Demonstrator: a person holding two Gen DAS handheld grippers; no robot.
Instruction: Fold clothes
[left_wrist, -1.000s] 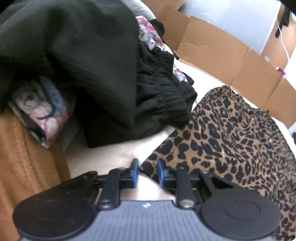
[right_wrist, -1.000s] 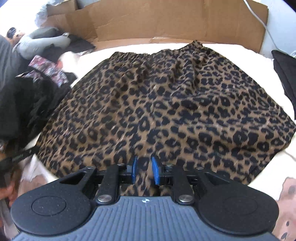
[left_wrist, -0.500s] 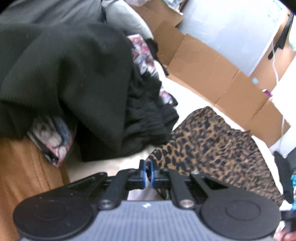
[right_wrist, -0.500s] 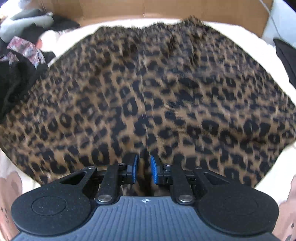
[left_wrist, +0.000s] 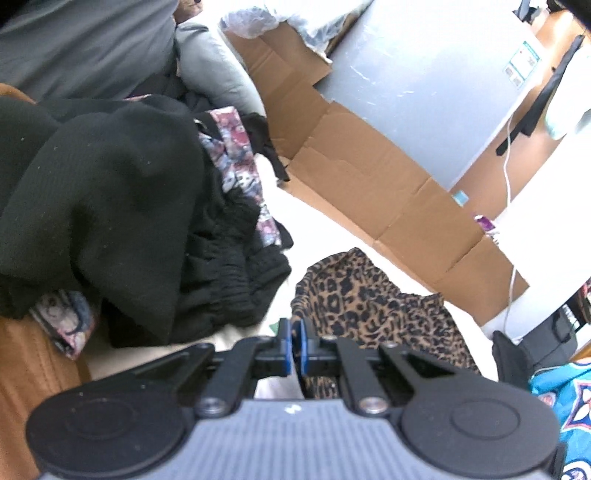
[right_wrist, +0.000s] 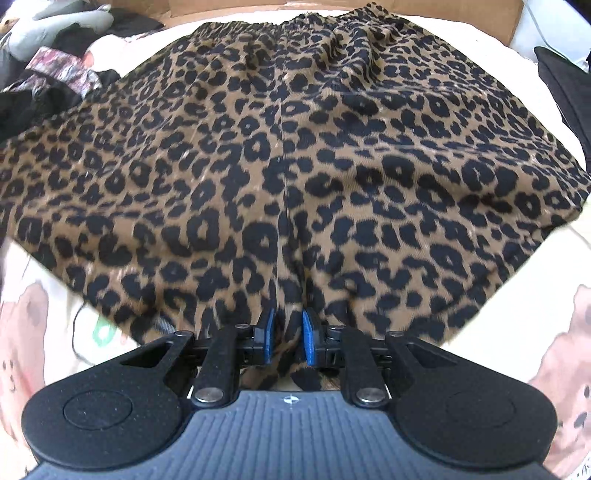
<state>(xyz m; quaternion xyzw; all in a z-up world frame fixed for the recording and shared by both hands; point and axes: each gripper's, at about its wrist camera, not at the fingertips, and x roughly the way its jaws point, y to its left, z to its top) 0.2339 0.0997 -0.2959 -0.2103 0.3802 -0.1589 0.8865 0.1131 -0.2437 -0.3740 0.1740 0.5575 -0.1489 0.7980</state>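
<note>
A leopard-print skirt (right_wrist: 295, 147) lies spread on a white sheet, waistband at the far side, and fills most of the right wrist view. My right gripper (right_wrist: 286, 339) is shut on the near hem, where the cloth puckers between the blue pads. In the left wrist view the skirt (left_wrist: 369, 306) looks bunched and lifted at one side. My left gripper (left_wrist: 294, 343) is shut on that edge, with a fold of print hanging under the fingers.
A pile of black clothes (left_wrist: 110, 206) with a floral garment (left_wrist: 236, 147) lies left of the skirt. Cardboard (left_wrist: 369, 177) lines the far side. An orange-brown cushion (left_wrist: 22, 369) sits at the near left, a blue printed garment (left_wrist: 565, 406) and a dark item (right_wrist: 565, 85) at the right.
My left gripper went from open beside the skirt's corner to shut on it, then rose and tilted back, bunching that side. The right gripper moved in closer over the hem.
</note>
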